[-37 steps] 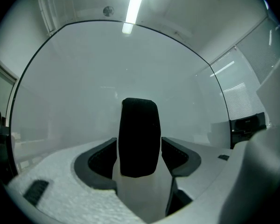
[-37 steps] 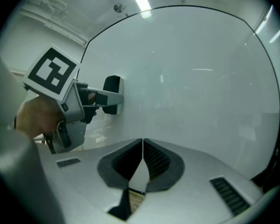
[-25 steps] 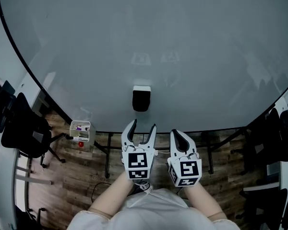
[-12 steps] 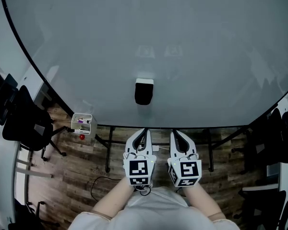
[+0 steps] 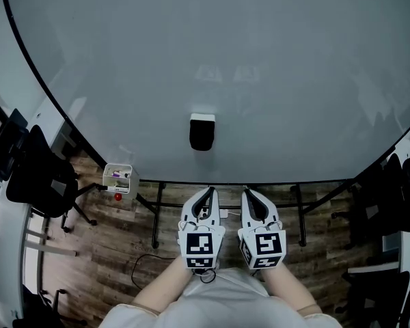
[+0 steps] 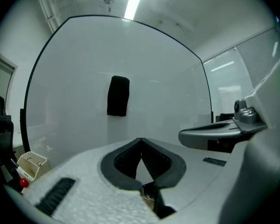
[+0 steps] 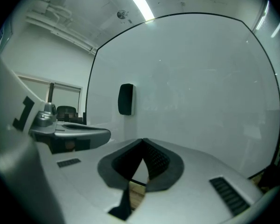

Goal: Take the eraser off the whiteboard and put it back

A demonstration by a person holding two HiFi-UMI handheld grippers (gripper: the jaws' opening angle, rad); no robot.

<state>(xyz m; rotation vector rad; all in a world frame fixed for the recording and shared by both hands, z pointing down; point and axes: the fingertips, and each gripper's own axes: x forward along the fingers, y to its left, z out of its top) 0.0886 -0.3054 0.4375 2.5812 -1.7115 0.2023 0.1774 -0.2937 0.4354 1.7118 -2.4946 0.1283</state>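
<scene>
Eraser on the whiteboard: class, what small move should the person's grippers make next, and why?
Probably open the left gripper and ease it toward the eraser. The eraser hangs on the whiteboard untouched; both the left and the right gripper are shut, empty and short of the board, the left more in line with it.
</scene>
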